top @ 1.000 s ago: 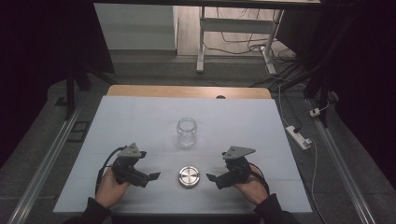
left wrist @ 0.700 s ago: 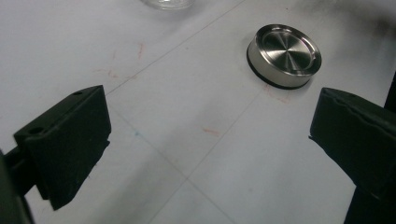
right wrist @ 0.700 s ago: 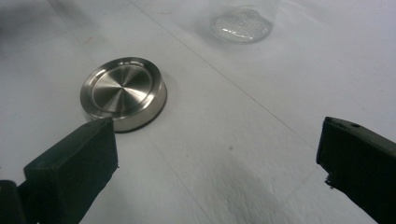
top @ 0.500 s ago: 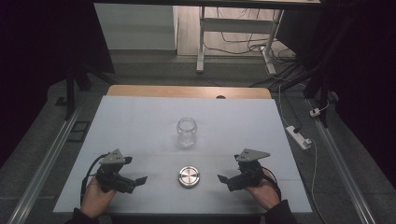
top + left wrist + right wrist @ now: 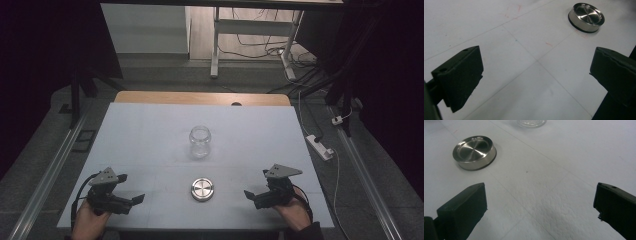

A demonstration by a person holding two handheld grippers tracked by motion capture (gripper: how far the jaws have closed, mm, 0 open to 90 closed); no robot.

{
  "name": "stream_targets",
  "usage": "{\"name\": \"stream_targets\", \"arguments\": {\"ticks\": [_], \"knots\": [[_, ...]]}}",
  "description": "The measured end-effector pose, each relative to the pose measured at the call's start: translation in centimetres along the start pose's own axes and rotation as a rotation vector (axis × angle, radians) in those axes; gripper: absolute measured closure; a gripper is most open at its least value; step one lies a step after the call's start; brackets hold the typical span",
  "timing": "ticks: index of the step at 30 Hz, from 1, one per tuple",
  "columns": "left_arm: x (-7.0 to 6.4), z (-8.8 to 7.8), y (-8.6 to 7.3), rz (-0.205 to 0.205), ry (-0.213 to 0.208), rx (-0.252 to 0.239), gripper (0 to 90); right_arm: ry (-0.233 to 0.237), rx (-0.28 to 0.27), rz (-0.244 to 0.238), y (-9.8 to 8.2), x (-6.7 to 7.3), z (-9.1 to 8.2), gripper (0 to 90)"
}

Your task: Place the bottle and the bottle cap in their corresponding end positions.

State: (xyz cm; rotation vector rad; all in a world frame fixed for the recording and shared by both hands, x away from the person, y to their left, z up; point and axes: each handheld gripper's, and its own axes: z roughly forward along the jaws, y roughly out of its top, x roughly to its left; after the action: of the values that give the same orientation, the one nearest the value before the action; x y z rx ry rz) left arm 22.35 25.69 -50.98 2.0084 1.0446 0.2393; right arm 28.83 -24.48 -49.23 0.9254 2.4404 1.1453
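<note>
A clear glass jar (image 5: 200, 141) stands upright and lidless at the middle of the white table (image 5: 150, 130). Its round metal lid (image 5: 202, 189) lies flat on the table in front of it, also seen as the lid (image 5: 586, 17) and the lid (image 5: 474, 152). My left gripper (image 5: 131, 196) rests near the front left edge, open, nothing between its jaws, well left of the lid. My right gripper (image 5: 252, 196) sits near the front right, open and empty, right of the lid. The jar's base (image 5: 531, 123) shows at the top of the right gripper view.
A wooden strip (image 5: 200, 98) edges the table's far side. Beyond it stand a metal frame leg (image 5: 216, 45) and floor cables. A white power strip (image 5: 320, 146) lies on the floor to the right. Metal rails (image 5: 45, 180) run along both sides of the table.
Both grippers have drawn outward and back toward the front corners, away from the lid. The jar and lid have not moved.
</note>
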Motion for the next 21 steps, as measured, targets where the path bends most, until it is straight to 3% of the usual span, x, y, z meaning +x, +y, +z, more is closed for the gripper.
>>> {"name": "stream_targets", "arguments": {"ticks": [21], "knots": [[0.3, -2.8, -3.3, -0.067, 0.07, -0.004, 0.0, -0.08, 0.004, 0.094, -3.1, -1.2, -3.6, 0.0]]}}
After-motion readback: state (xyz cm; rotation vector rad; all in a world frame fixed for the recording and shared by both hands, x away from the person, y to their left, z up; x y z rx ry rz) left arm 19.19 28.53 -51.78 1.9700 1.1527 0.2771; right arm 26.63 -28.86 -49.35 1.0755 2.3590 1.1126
